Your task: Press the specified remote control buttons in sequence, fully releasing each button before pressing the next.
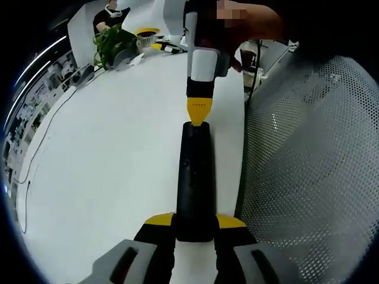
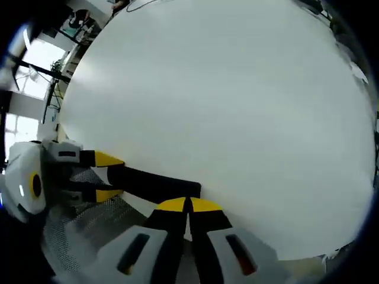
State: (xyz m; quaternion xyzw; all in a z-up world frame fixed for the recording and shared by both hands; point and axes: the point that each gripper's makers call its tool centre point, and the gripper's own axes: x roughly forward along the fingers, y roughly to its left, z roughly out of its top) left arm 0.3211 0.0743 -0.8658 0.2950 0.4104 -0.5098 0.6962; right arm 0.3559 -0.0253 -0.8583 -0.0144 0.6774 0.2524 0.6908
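While our left gripper [image 1: 195, 228] clamps the near end of the remote [image 1: 195, 177], which lies lengthwise on the white table [image 1: 106, 165] near its right edge, our right gripper [image 2: 188, 205] comes in from the far side with jaws pressed together, its tip on the remote's far end; we judge a press is under way; next we should lift fully clear before aiming at another button, keeping the remote steady and in sight.
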